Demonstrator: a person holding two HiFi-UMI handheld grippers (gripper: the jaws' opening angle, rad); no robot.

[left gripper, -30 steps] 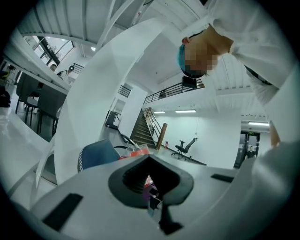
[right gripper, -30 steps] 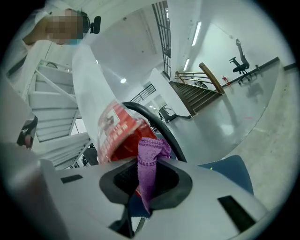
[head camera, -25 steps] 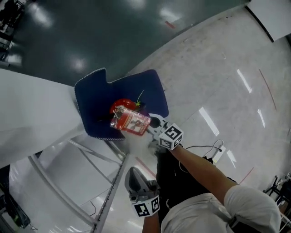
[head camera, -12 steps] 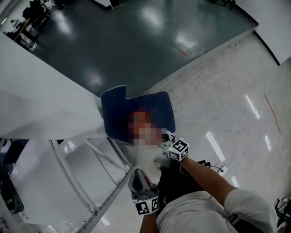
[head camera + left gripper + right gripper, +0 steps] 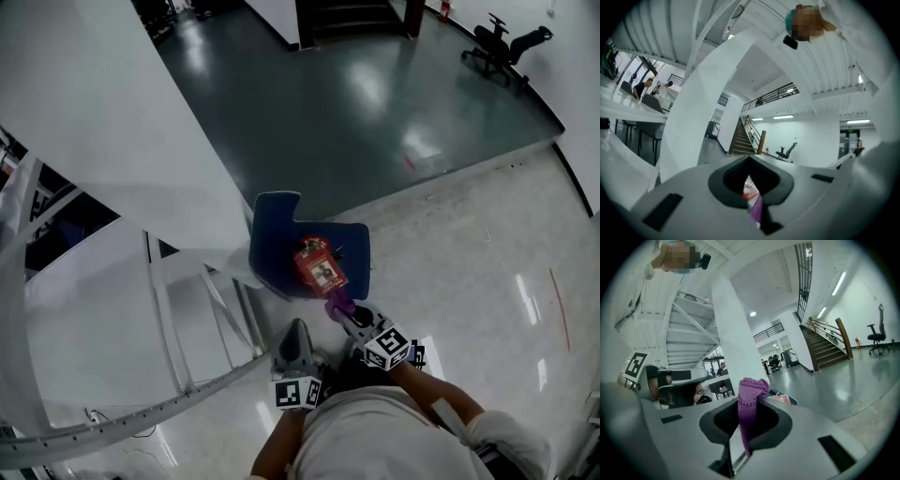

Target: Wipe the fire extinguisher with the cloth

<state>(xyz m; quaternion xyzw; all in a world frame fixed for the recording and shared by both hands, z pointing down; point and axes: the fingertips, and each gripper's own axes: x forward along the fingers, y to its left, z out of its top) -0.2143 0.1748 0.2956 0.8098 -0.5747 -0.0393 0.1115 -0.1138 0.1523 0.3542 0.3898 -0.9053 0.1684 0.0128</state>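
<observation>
The right gripper (image 5: pixel 746 425) has its jaws pinched on a purple cloth (image 5: pixel 751 394), held close to the red fire extinguisher (image 5: pixel 317 267). The left gripper (image 5: pixel 750 187), jaws pressed together, holds nothing. The extinguisher sits on a blue mat (image 5: pixel 272 234) beside a white staircase (image 5: pixel 112 309). Pale tiles (image 5: pixel 469 253) meet dark glossy floor (image 5: pixel 356 103), with an office chair (image 5: pixel 504 42) far beyond.

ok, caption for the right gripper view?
Right gripper shut on a purple knit cloth, red fire extinguisher just past its jaws.

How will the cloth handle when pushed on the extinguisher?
Likely floppy: the cloth folds over itself above the right gripper. Its knit looks coarse, so it probably grips rather than slides.
</observation>
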